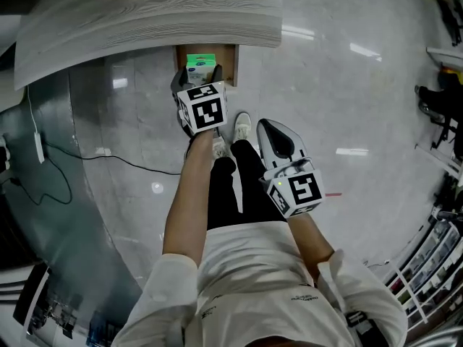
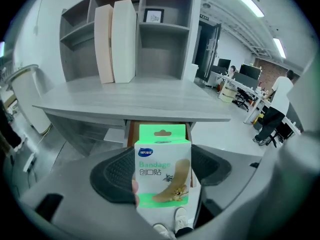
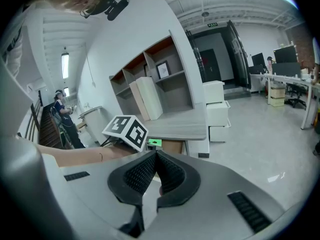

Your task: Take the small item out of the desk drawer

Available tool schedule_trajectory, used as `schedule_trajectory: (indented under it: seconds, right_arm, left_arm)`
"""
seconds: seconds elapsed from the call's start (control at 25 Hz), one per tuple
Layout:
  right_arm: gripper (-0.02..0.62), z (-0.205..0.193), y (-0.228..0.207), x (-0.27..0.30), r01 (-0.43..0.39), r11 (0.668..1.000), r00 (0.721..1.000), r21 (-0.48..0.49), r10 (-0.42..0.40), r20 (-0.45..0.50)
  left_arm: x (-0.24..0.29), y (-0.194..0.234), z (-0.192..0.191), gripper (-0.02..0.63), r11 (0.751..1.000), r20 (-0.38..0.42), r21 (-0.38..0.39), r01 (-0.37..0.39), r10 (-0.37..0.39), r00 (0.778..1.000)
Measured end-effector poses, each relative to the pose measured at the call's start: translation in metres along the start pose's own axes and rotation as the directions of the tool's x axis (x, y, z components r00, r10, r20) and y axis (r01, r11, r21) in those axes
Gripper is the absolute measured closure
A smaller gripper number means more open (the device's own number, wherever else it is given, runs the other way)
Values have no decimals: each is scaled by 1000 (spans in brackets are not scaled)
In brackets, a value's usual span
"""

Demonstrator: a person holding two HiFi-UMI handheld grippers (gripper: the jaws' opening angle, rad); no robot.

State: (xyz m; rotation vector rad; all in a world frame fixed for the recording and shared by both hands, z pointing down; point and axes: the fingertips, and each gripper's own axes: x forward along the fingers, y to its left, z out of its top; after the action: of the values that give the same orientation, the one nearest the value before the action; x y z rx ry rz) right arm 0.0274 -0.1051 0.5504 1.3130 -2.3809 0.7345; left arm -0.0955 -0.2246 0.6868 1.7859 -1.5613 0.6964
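Note:
A green and white bandage box (image 2: pixel 162 171) is clamped between the pads of my left gripper (image 2: pixel 161 173), held upright in front of the open wooden drawer (image 2: pixel 132 131) under the grey desk (image 2: pixel 130 100). In the head view the same box (image 1: pixel 200 66) shows just past the left gripper (image 1: pixel 197 78), over the drawer (image 1: pixel 232 62). My right gripper (image 3: pixel 156 170) hangs back beside the person's legs with its pads pressed together and nothing between them; in the head view the right gripper (image 1: pixel 278 139) is below and right of the left one.
The grey desk (image 1: pixel 145 16) carries a shelf unit with two tall white boards (image 2: pixel 115 39) and a framed picture (image 2: pixel 153 16). A white cable (image 1: pixel 37 143) and black wire (image 1: pixel 130 163) run along the glossy floor at left. White drawer cabinets (image 3: pixel 217 109) stand right of the desk.

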Motion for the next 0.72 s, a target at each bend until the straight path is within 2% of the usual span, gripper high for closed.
schedule_trajectory:
  seconds: [0.4, 0.72]
  right_arm:
    - [564, 43, 22, -26, 13, 1000, 998, -26, -11, 61]
    - [564, 83, 34, -45, 16, 999, 995, -45, -12, 103]
  left_arm:
    - [-66, -11, 40, 250, 999, 73, 26, 18, -20, 997]
    - [-118, -15, 63, 250, 1000, 119, 16, 22, -23, 993]
